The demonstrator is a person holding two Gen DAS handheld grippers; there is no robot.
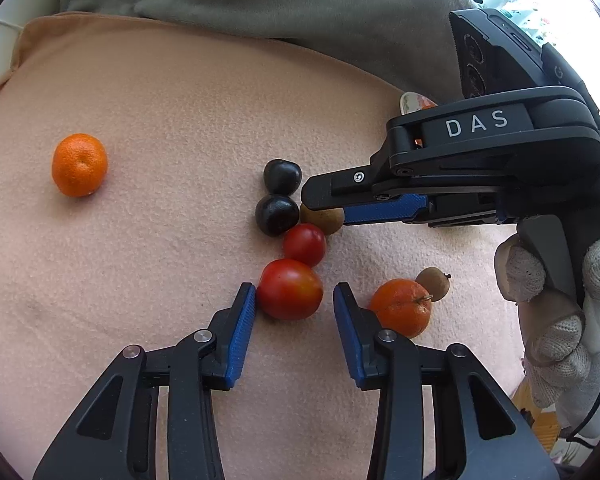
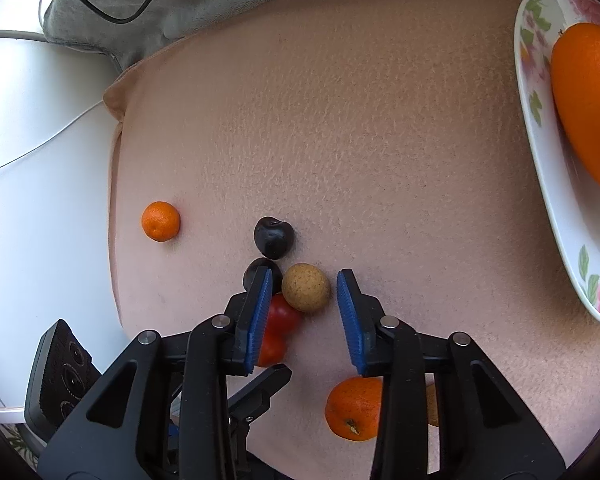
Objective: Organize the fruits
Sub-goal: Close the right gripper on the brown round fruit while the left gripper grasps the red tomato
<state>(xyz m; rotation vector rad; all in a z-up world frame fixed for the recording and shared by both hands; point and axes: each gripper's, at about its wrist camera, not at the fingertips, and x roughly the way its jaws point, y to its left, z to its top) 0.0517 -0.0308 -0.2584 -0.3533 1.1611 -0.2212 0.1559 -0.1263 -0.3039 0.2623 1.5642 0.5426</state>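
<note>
Several fruits lie clustered on a pink cloth (image 1: pixel 160 240). My left gripper (image 1: pixel 294 292) is open and straddles the larger red tomato (image 1: pixel 290 289); its left pad touches the tomato, while the right pad stands off. A smaller tomato (image 1: pixel 305 245) and two dark plums (image 1: pixel 277 215) lie just beyond. My right gripper (image 2: pixel 305 274) is open around a tan round fruit (image 2: pixel 306 287), with slim gaps on both sides. A stemmed mandarin (image 1: pixel 400 308) and a second tan fruit (image 1: pixel 433 284) lie to the right. Another mandarin (image 1: pixel 79 165) sits alone at the left.
A flowered plate (image 2: pixel 540 152) holding a large orange (image 2: pixel 588 100) stands at the right edge of the right wrist view. A grey cloth (image 1: pixel 260 0) with a black cable borders the back. A gloved hand (image 1: pixel 560 320) holds the right gripper. White surface (image 2: pixel 40 160) lies left of the cloth.
</note>
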